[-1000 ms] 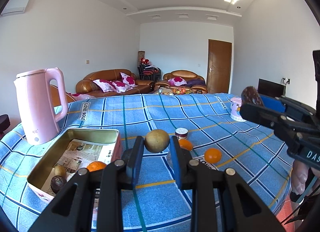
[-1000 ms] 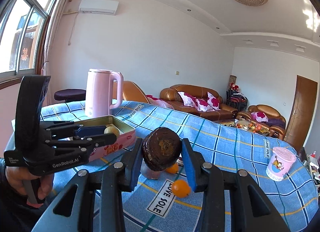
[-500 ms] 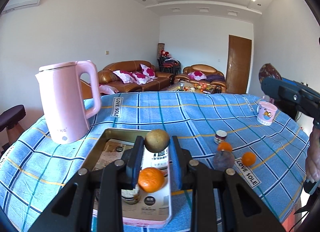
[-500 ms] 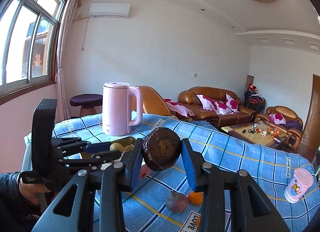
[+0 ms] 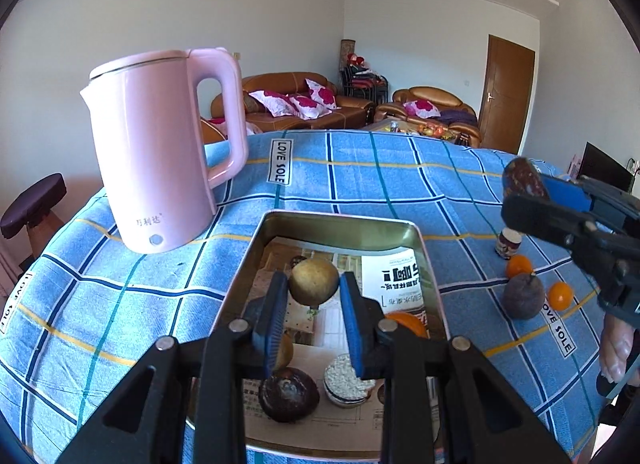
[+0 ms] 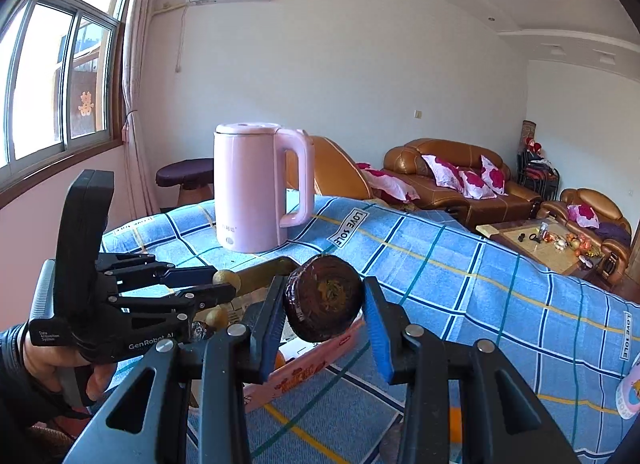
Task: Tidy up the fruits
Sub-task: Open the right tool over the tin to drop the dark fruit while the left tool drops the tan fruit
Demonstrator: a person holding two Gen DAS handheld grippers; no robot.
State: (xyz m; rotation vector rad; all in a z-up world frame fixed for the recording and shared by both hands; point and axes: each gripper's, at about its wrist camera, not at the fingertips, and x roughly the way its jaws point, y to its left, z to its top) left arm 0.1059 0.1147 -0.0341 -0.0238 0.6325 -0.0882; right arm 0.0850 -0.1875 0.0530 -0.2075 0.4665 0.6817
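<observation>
The left gripper [image 5: 314,292] is pinching a round, matte tan fruit [image 5: 314,281] above the shiny metal tin [image 5: 340,223], which is lined with printed paper. The right gripper [image 6: 324,304] is clamping a wrinkled dark passion fruit [image 6: 324,298] beside the tin, over the checked blue cloth [image 6: 460,272].

The pink cup [image 6: 629,392] was cut off at the right wrist view's lower right edge, and the left gripper's [image 5: 313,306] fingers covered part of the tin's [image 5: 340,223] contents (an orange [image 5: 406,323] among them).
</observation>
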